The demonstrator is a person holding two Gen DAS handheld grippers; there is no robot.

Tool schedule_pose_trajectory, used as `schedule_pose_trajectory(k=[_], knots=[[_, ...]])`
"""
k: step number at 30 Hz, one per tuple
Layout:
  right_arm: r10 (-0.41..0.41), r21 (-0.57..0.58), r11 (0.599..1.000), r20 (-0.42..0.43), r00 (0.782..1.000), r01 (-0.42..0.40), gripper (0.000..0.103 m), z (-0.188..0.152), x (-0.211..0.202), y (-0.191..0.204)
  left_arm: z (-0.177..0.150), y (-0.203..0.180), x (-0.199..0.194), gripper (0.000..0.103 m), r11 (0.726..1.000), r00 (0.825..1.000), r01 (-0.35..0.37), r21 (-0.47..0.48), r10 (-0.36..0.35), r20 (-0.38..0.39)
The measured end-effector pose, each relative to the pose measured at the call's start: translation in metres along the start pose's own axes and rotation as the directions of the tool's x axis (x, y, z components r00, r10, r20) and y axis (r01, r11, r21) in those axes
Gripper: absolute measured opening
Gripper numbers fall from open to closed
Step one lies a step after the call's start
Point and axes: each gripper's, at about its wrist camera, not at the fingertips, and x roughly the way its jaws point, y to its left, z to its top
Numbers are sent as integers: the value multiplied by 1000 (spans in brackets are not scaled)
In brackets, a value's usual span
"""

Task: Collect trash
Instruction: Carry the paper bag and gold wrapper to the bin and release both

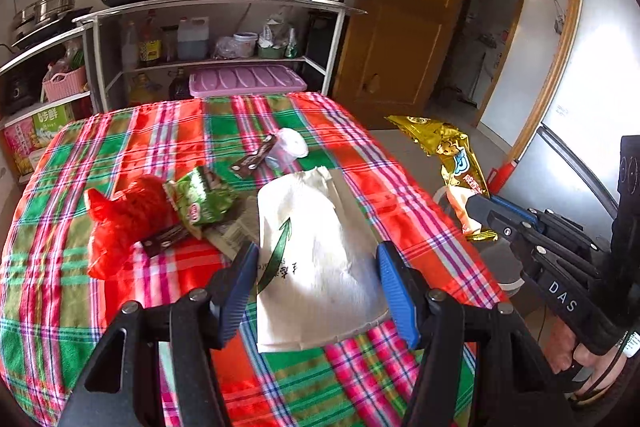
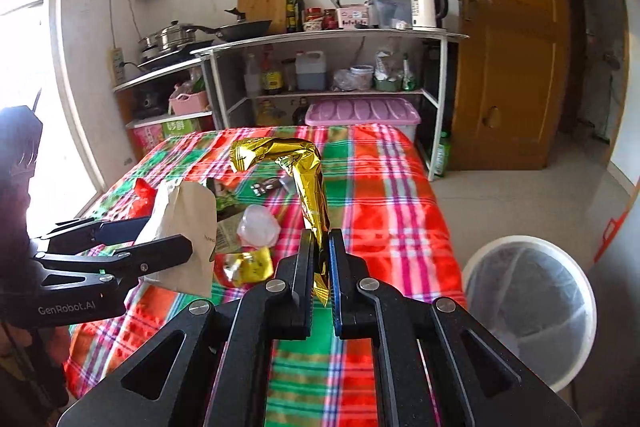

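My left gripper (image 1: 318,259) is shut on a white paper bag (image 1: 316,247) with a green arrow print and holds it above the plaid tablecloth (image 1: 400,195). In the right wrist view the bag (image 2: 188,223) hangs between the left gripper's fingers (image 2: 168,245). My right gripper (image 2: 322,241) is shut on a long gold foil wrapper (image 2: 310,183) that bends over at its top. A red plastic bag (image 1: 120,223), a green wrapper (image 1: 204,199), dark wrappers (image 1: 252,159) and a clear plastic cup (image 1: 292,145) lie on the cloth.
A white bin (image 2: 520,241) with a clear liner stands on the floor right of the table. A yellow-red wrapper (image 2: 244,267) lies near the table's front. Behind the table is a shelf unit (image 2: 332,37) with cookware and a wooden door (image 2: 512,67).
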Motion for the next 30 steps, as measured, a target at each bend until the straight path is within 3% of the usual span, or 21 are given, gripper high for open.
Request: schedule_pose_trajectory(k=[12, 20, 30], knots=[[-211, 144, 967, -6, 977, 210, 7, -21, -46, -94, 20, -102, 46, 63, 980, 988, 150, 129, -146, -43], [-328, 215, 917, -79, 942, 337, 7, -43, -60, -156, 20, -162, 94, 63, 948, 954, 279, 155, -255, -157], [-376, 255, 870, -208, 903, 421, 7, -72, -38, -213, 18, -215, 148, 64, 939, 948, 265, 222, -210, -240]])
